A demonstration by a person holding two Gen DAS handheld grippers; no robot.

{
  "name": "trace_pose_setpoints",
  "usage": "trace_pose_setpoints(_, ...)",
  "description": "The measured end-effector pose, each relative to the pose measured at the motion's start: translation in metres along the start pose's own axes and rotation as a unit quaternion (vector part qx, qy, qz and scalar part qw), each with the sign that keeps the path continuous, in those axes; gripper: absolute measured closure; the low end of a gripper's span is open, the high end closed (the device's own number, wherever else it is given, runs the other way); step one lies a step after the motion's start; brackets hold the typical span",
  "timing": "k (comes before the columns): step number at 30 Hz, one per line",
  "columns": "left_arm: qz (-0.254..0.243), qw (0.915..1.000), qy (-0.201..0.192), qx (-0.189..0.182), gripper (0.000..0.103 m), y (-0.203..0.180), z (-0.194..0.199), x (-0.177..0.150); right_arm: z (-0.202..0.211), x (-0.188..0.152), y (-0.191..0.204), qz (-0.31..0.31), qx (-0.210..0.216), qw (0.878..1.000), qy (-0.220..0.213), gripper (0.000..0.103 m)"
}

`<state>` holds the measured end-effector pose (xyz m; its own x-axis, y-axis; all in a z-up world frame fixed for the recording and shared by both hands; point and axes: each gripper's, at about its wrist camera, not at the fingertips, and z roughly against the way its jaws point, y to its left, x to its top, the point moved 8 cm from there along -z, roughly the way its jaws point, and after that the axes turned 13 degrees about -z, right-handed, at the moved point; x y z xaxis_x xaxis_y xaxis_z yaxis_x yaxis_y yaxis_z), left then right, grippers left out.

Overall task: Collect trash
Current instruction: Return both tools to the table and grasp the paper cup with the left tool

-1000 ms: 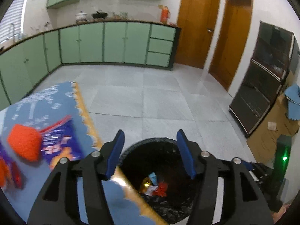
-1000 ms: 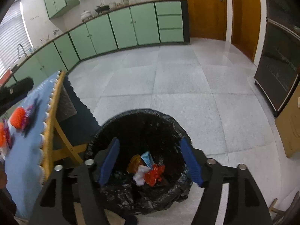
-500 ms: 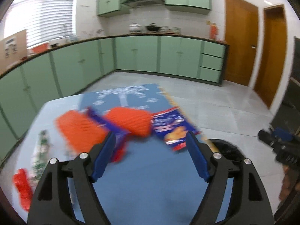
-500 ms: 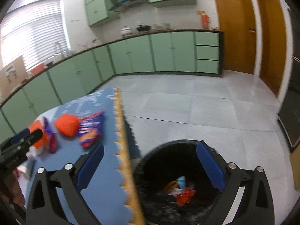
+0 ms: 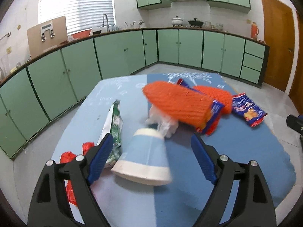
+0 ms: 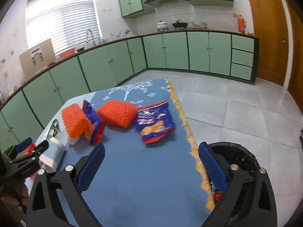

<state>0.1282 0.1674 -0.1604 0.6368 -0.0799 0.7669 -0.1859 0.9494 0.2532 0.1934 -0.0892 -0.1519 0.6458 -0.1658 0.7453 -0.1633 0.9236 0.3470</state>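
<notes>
My left gripper (image 5: 151, 157) is open and empty over the blue-clothed table (image 5: 236, 151). A tipped blue and white paper cup (image 5: 144, 160) lies between its fingers. Beyond it are white crumpled paper (image 5: 162, 123), two orange foam nets (image 5: 178, 102), a green wrapper (image 5: 114, 124), a red plastic scrap (image 5: 68, 157) and a blue snack bag (image 5: 248, 111). My right gripper (image 6: 151, 164) is open and empty over the table's right part, short of the snack bag (image 6: 154, 124) and the nets (image 6: 117, 113). The black trash bin (image 6: 240, 162) stands on the floor at the right.
The table's scalloped right edge (image 6: 189, 132) runs beside the bin. Green kitchen cabinets (image 5: 170, 47) line the far walls. A tiled floor (image 6: 236, 109) lies to the right. Wooden doors (image 6: 265, 28) stand at the far right.
Both grippers have swung left from above the bin to over the table. The left one now has the paper cup between its open fingers.
</notes>
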Motion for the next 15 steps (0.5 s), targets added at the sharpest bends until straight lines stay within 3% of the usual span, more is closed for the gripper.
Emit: trace_pose_setpoints(15, 0.008, 0.9988, 0.034, -0.034, 0.022, -0.002, -0.030, -0.027, -0.010, -0.008, 0.020, 0.023, -0.010, 1.000, 0.010, 0.006)
